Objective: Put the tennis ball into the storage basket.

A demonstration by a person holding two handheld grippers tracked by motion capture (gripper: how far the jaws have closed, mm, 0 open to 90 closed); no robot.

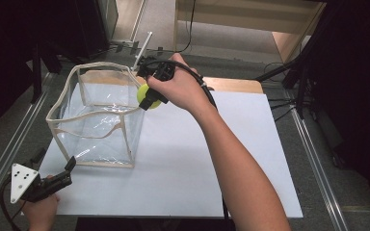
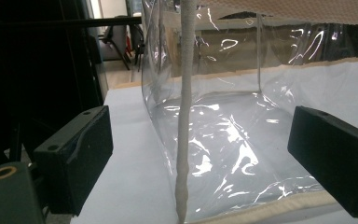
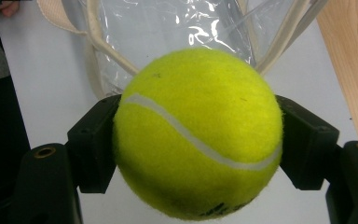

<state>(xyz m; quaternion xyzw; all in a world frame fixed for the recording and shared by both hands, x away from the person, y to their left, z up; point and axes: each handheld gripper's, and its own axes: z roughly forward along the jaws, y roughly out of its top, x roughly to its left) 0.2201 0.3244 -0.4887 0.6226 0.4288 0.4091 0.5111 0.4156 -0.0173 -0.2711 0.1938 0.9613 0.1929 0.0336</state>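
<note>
Got the fuzzy yellow-green tennis ball [image 3: 198, 133] clamped in my right gripper [image 1: 150, 98], hanging just outside the clear plastic cream-trimmed bag's [image 1: 96, 118] rim at about 2 o'clock, left gripper [image 1: 60, 178] gaping wide at its 7 o'clock corner, so the drop-in's still left.

Yellow-green tennis ball [image 3: 198, 133] with white seam, clear bag [image 1: 96, 115] with cream trim, white tabletop [image 1: 192, 159]
</note>
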